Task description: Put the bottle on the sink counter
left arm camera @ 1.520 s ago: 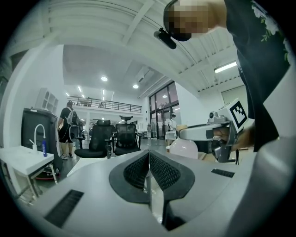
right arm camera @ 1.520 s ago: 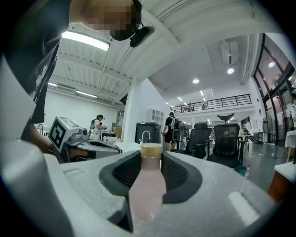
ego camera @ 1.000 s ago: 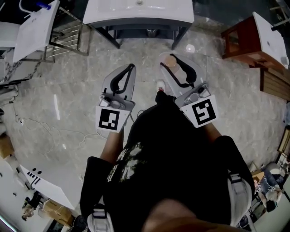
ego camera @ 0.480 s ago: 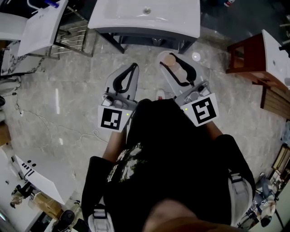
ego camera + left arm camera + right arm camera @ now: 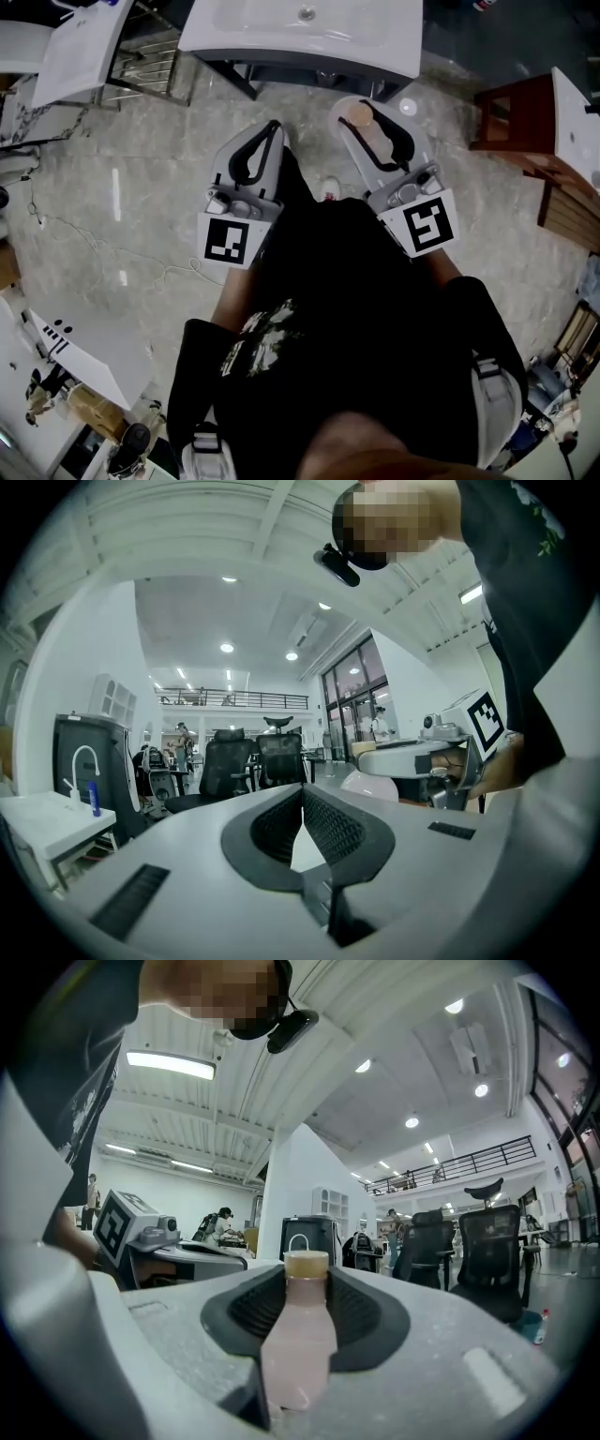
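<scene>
A person in a black shirt (image 5: 347, 309) stands on a marbled floor (image 5: 141, 187) facing a white sink worktop (image 5: 384, 52), a handheld gripper in each hand. The right gripper (image 5: 375, 117) has its jaws partly open and clamped on a pale pink bottle (image 5: 370, 136) with a tan cap. The right gripper view shows the bottle (image 5: 298, 1335) upright between the black ribbed pads, its cap level with the tips of the right gripper (image 5: 307, 1269). Seen from the head view, the bottle is held in the air over the floor, near the front edge of the sink worktop but short of it. It is not resting on the white surface, whose basin drain (image 5: 307, 13) shows further back. The left gripper (image 5: 273, 127) is held alongside, to the left of the bottle, with its jaws closed tip to tip and nothing between them. The left gripper view confirms the pads of the left gripper (image 5: 302, 794) meeting at the front, with only a gap behind them. A reddish-brown wooden stand (image 5: 511, 117) sits off to the right of the sink, and a white panel (image 5: 75, 56) leans at the left.
</scene>
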`<control>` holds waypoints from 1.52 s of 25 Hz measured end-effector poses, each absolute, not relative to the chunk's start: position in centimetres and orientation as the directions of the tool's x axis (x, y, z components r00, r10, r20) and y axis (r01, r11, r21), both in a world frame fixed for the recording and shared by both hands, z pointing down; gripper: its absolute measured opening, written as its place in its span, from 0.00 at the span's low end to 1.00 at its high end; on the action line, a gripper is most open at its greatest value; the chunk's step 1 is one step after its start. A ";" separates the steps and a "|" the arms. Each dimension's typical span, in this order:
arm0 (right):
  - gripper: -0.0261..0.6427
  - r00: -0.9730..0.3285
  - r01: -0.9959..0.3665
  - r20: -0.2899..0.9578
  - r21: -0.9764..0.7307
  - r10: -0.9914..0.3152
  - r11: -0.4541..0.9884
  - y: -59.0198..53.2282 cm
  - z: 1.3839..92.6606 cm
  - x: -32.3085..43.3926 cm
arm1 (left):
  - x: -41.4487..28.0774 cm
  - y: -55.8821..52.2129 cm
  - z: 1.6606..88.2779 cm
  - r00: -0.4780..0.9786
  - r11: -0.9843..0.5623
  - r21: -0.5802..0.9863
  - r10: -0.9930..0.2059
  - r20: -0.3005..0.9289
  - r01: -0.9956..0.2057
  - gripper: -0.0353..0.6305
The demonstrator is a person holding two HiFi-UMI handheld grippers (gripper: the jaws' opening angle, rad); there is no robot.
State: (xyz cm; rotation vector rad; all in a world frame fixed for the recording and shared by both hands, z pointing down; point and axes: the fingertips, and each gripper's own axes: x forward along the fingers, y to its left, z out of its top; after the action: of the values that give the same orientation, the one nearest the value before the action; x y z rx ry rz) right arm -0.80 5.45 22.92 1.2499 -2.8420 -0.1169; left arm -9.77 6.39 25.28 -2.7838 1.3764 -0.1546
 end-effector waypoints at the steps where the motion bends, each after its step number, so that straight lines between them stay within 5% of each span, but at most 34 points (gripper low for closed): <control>1: 0.23 -0.673 -0.737 0.000 0.083 -0.739 0.671 5.2 22.9 -0.8 | -9.8 6.1 25.2 0.606 -0.610 -0.075 -0.792 0.075 -0.789 0.08; 38: 0.23 -0.520 -0.851 0.017 0.071 -0.854 0.520 -17.2 21.8 -3.0 | -10.7 -18.6 22.7 0.759 -0.759 -0.096 -0.650 0.040 -0.644 0.08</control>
State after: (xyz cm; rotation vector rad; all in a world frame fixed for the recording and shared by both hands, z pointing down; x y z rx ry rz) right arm -2.96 -17.24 21.84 1.5135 -2.6947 -0.0829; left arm -10.70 -18.59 22.68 -2.8749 1.0589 -0.1087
